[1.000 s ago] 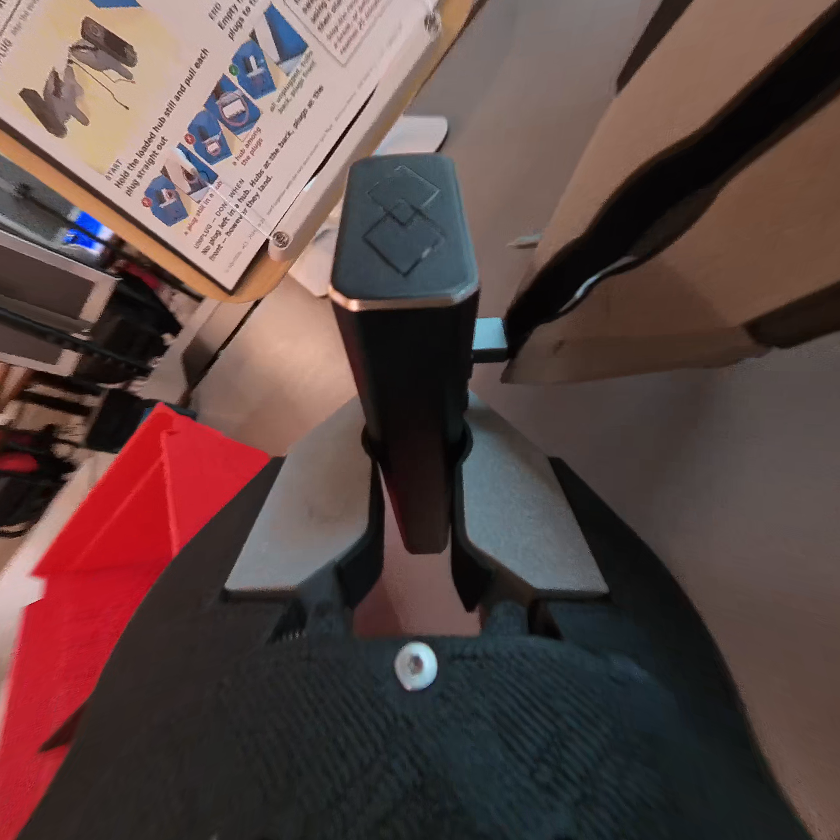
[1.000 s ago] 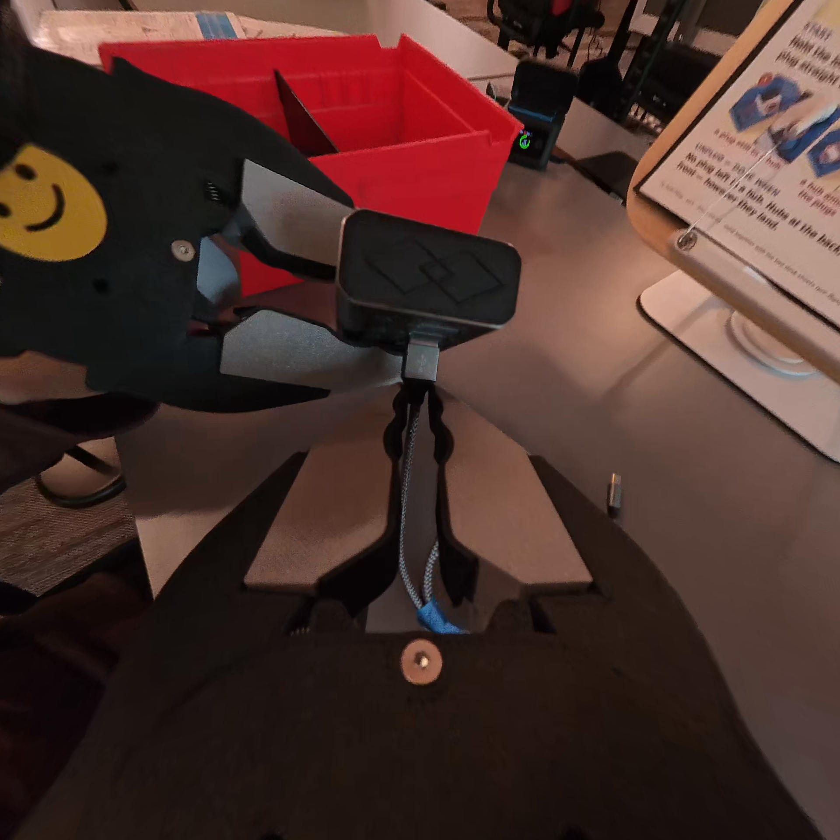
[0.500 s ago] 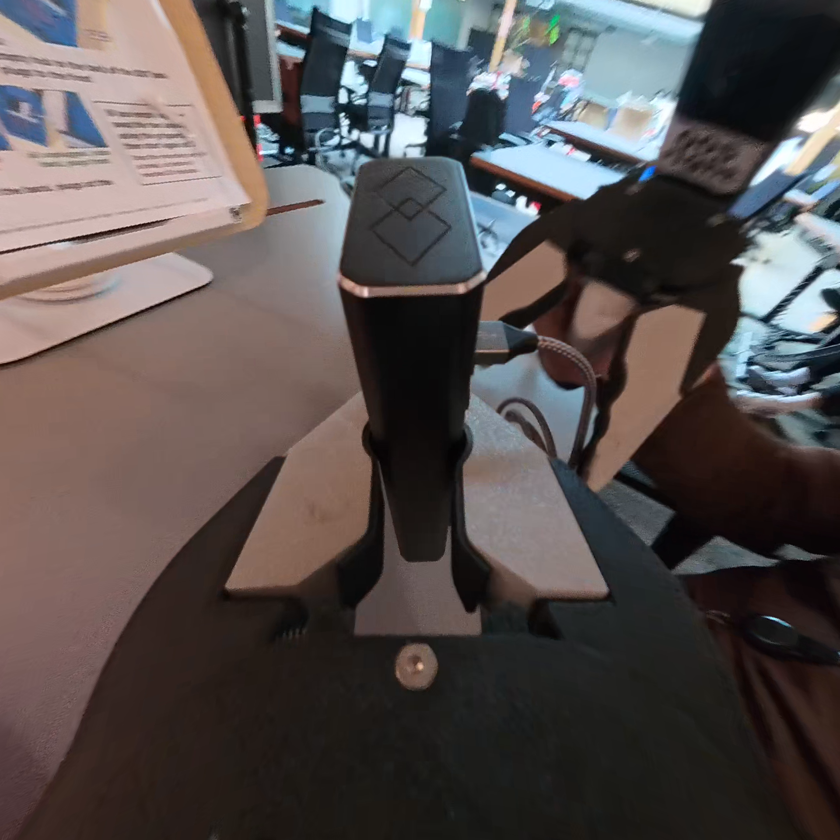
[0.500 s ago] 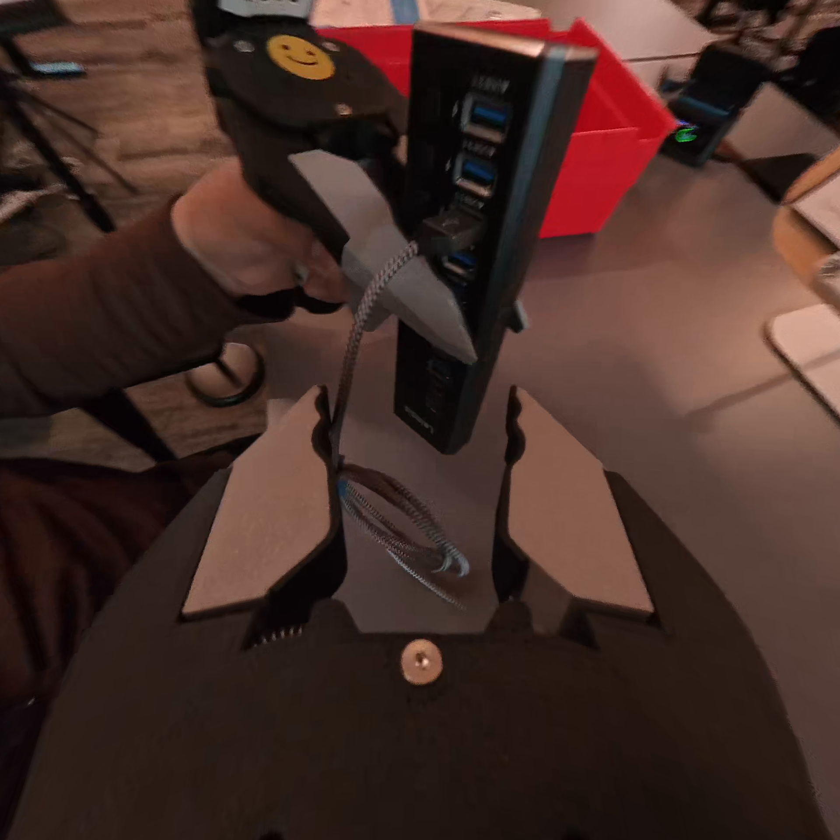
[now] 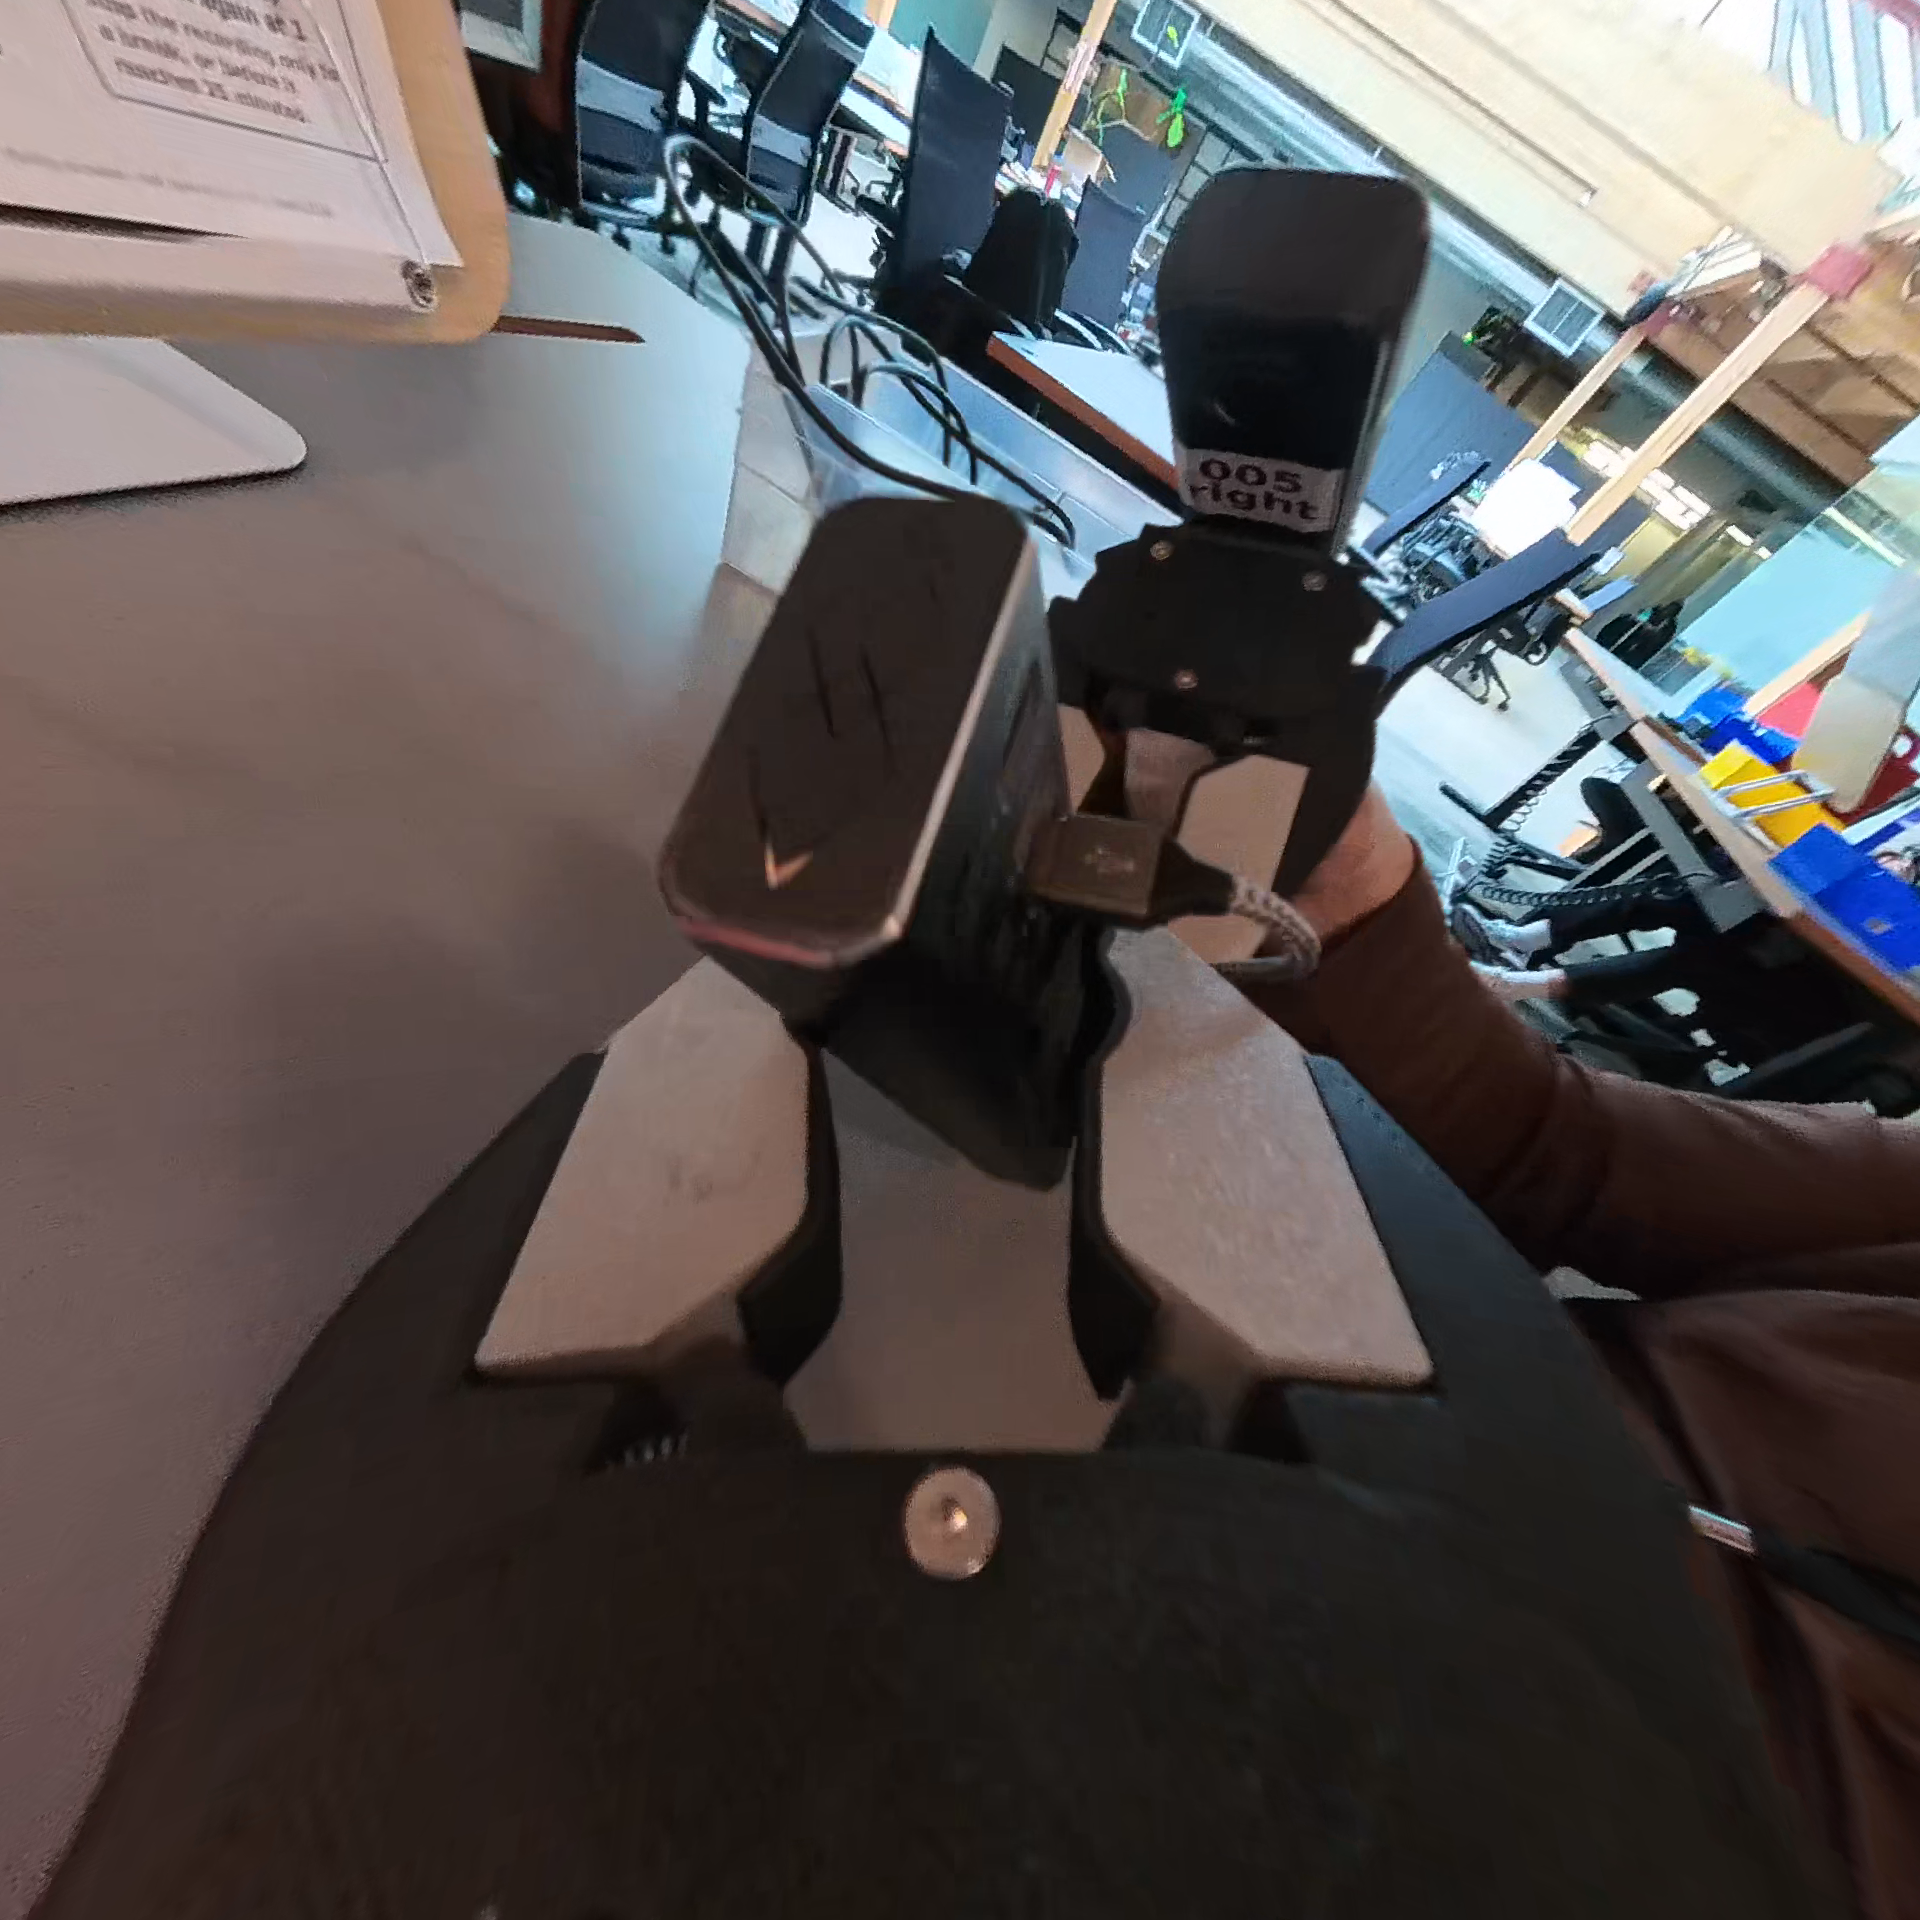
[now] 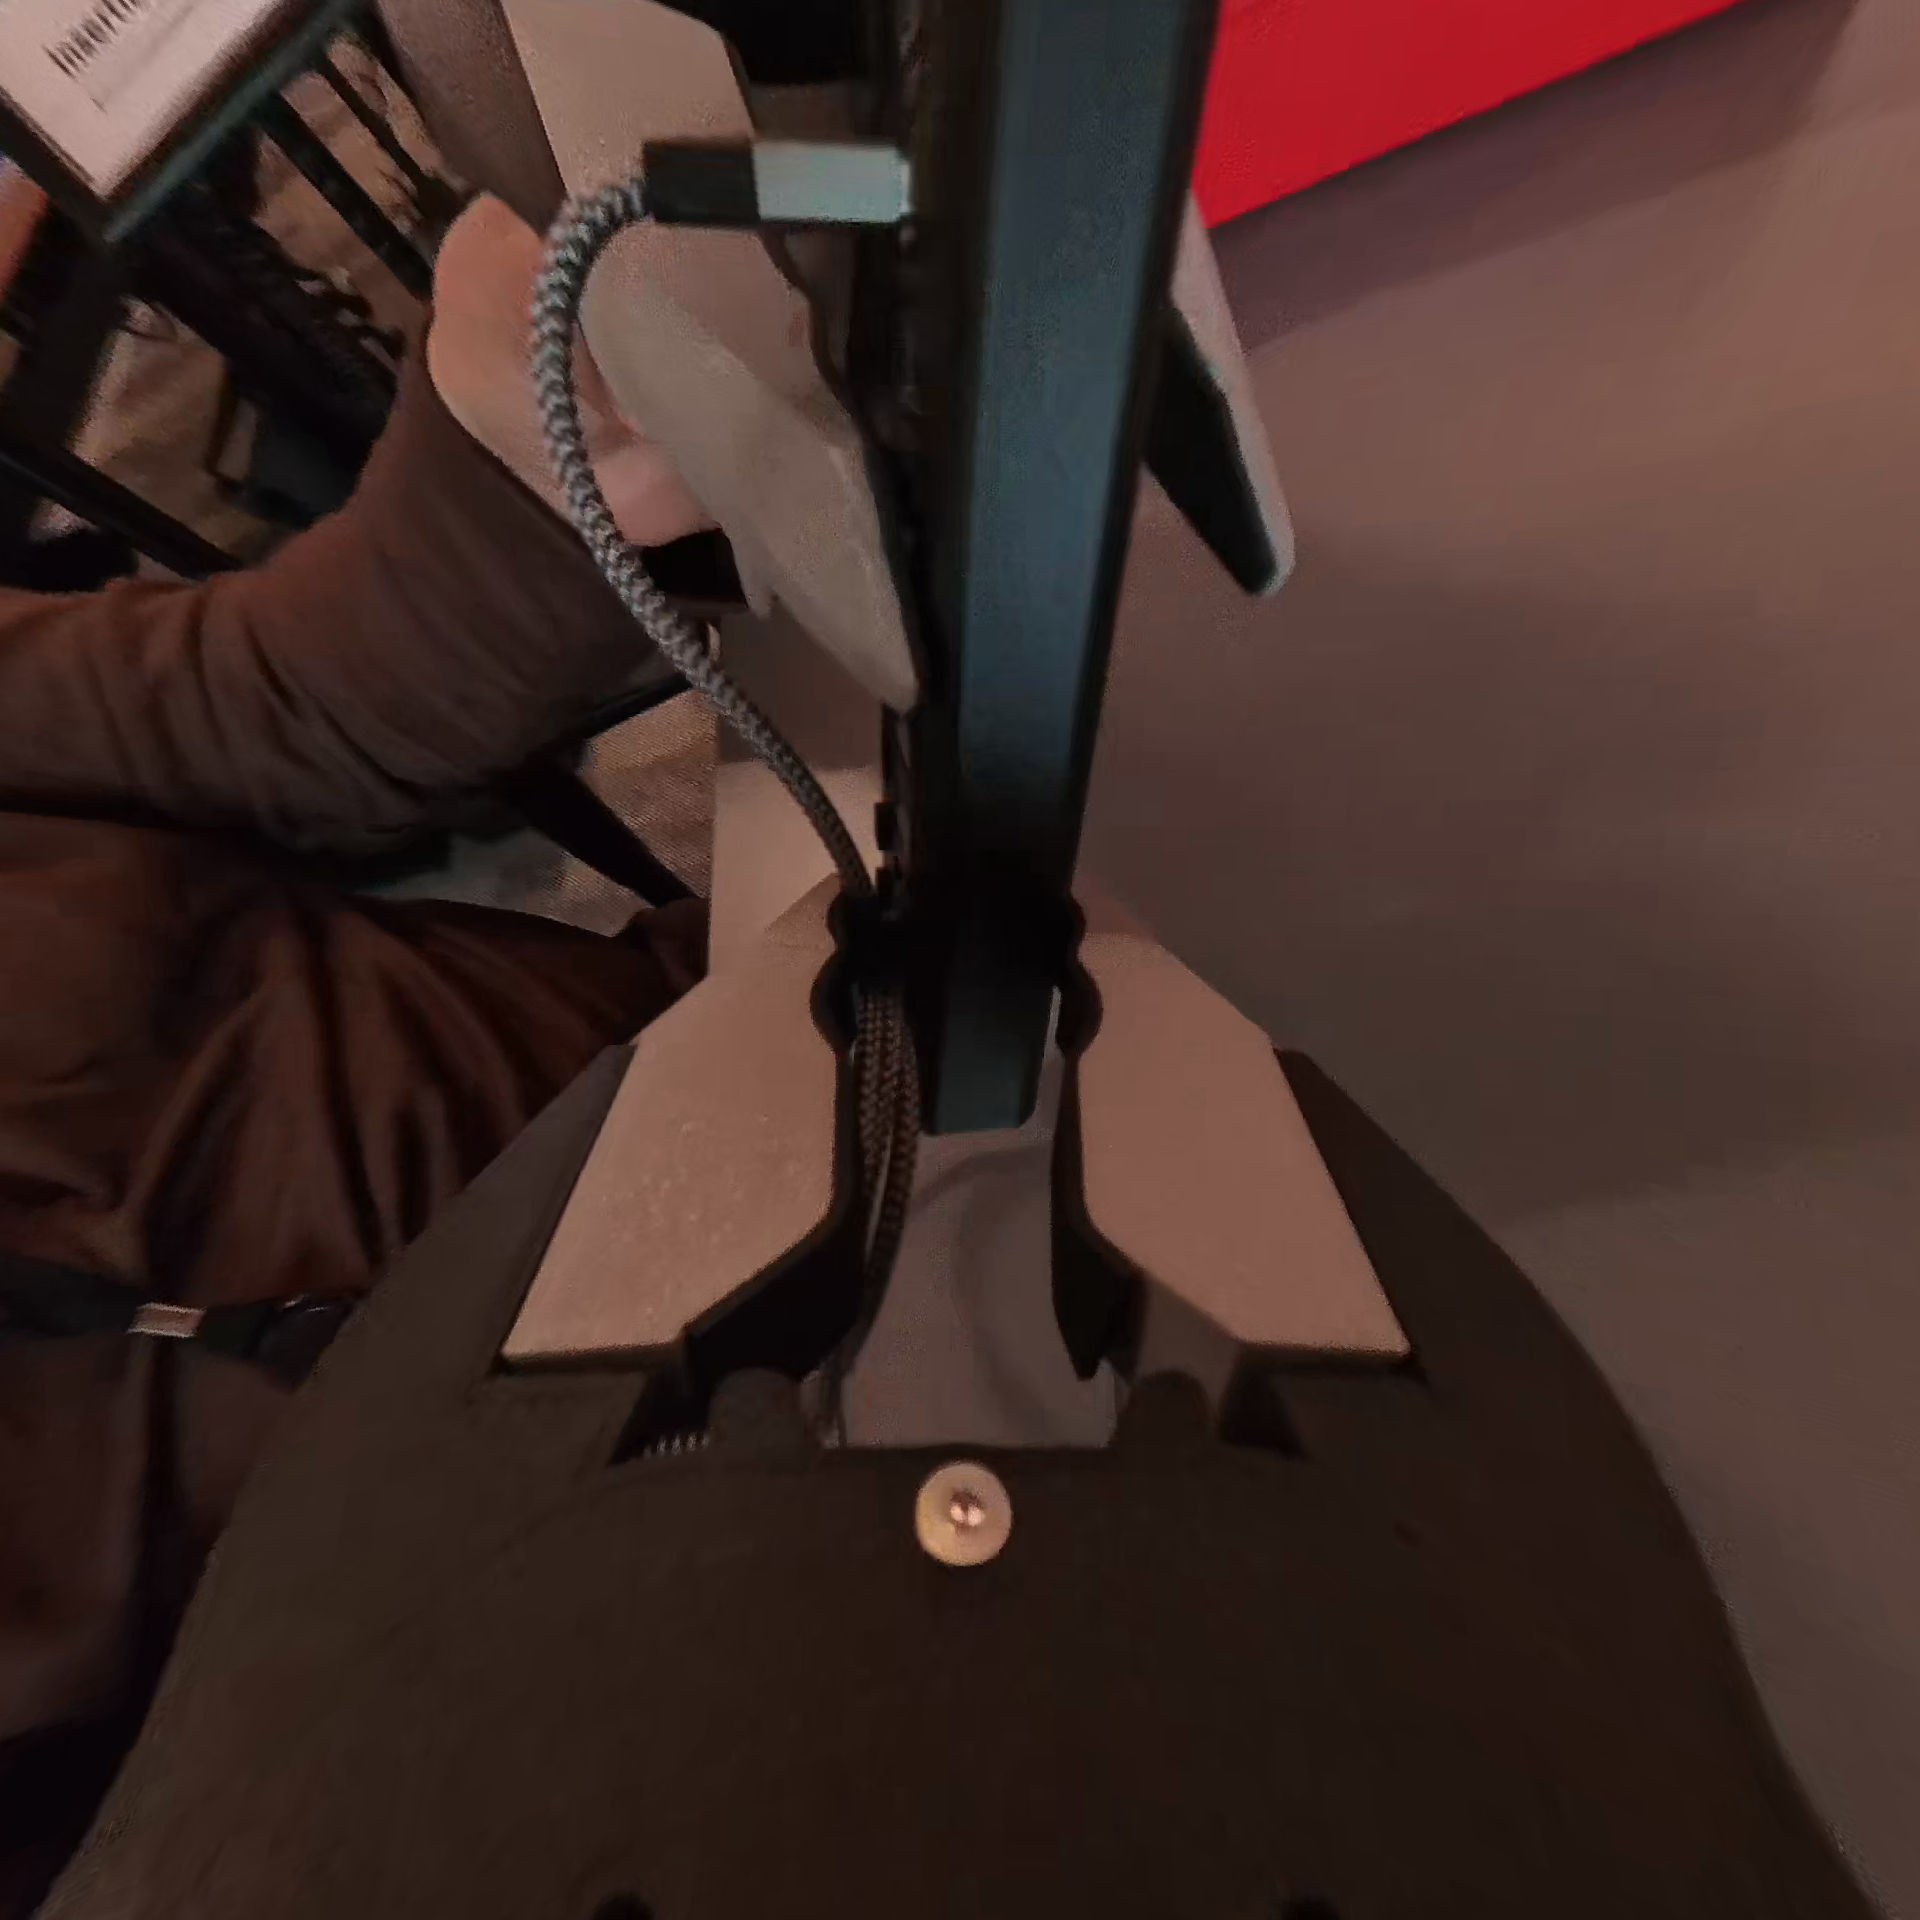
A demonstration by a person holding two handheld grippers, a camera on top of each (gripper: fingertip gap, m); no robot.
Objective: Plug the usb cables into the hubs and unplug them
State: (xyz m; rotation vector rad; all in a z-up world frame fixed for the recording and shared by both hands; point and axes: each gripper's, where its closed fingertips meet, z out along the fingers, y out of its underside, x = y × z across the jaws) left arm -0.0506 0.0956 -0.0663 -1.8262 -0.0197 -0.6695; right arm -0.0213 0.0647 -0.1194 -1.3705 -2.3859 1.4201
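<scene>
Black hub (image 5: pixel 883 831) sits clamped in the left gripper (image 5: pixel 951 1049), tilted toward 11 o'clock in the left wrist view. Braided cable (image 5: pixel 1273 930) has its plug (image 5: pixel 1101 862) seated in the hub's side port, at 3 o'clock of the hub. In the right wrist view, the right gripper (image 6: pixel 956 997) is closed on the hub's lower end (image 6: pixel 997 997), with the cable (image 6: pixel 883 1081) pinched alongside it (blurred, contact detail unclear). Grey table (image 5: pixel 312 727) lies beneath; red bin (image 6: pixel 1455 94) at 1 o'clock.
</scene>
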